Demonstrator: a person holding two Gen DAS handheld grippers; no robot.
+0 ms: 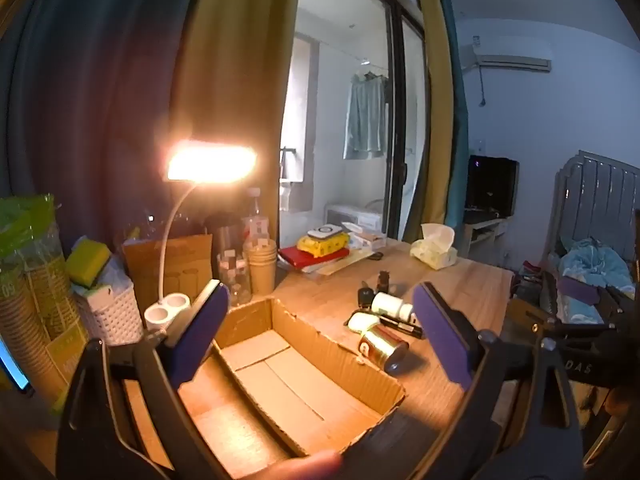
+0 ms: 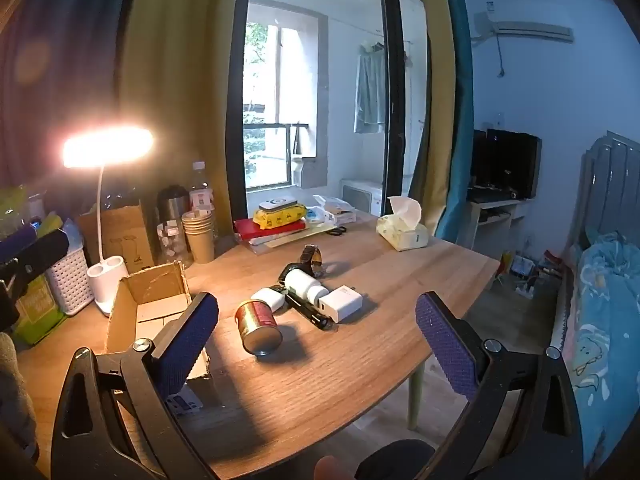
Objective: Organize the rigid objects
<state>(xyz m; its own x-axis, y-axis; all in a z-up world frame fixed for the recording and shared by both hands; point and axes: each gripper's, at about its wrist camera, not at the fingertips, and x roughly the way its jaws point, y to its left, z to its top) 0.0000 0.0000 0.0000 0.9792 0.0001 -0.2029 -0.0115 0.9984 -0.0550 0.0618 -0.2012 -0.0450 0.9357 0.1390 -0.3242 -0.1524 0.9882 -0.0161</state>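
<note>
**Both grippers wide over the desk**

The left gripper [image 1: 320, 332] hangs spread wide above the empty cardboard box [image 1: 296, 384]. The right gripper [image 2: 318, 340], also wide and empty, faces the tin can [image 2: 258, 326], white bottle [image 2: 306, 285], charger [image 2: 341, 303] and flashlight [image 2: 310, 312] clustered on the wooden table [image 2: 360, 360].

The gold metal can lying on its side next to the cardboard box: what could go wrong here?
The gold metal can lies on its side on the wooden table, so a nudge from the open right gripper may roll it. The open cardboard box looks light and may slide if bumped.
</note>
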